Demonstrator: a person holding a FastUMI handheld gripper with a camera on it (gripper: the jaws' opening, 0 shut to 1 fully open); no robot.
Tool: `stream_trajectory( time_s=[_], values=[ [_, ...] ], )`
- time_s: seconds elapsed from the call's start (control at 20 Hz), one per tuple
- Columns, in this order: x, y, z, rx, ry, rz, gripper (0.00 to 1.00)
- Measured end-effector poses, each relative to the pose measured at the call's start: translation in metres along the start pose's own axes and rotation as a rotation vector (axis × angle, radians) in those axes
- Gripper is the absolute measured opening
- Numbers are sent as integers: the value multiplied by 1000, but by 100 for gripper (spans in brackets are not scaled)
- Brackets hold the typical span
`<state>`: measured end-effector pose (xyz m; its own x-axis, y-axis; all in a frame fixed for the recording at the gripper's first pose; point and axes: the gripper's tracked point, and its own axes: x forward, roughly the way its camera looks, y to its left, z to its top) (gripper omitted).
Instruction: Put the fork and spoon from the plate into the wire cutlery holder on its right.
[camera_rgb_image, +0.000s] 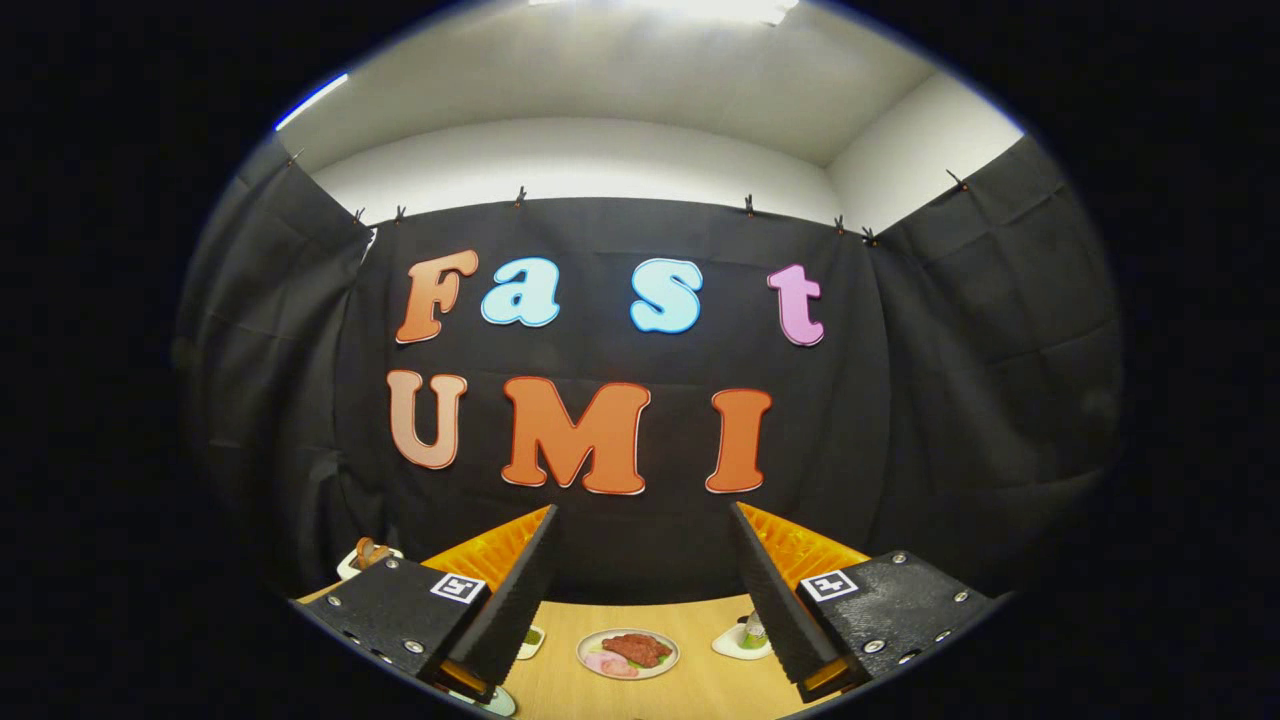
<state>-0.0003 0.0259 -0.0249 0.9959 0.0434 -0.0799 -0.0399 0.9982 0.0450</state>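
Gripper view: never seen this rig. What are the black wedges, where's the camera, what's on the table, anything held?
The camera rides on a handheld two-finger gripper and looks forward along it. The two black wedges with orange backs are its fingers; the jaws stand wide apart with nothing between them, so nothing is held.

Below and ahead lies a wooden table. Between the fingers you see a plate with food, reddish pieces on it. A small white dish with something green sits beside the right finger, another small dish peeks out by the left finger, and a further dish lies beyond the left finger. Their contents are too small to tell. The view is tilted up, mostly at the booth's cloth wall.
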Motion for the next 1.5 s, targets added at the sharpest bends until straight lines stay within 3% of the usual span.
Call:
stream_trajectory(
  time_s=[0.4, 0.6, 0.9, 1.15, 1.5],
  values=[
    [0, 90, -49, -10, 101, 100, 98],
    [1, 134, -93, 11, 223, 152, 98],
    [-13, 182, -179, -13, 524, 224, 99],
    [-54, 209, -269, -32, 876, 308, 98],
    [-90, 237, -348, -87, 1194, 368, 89]
  ],
)
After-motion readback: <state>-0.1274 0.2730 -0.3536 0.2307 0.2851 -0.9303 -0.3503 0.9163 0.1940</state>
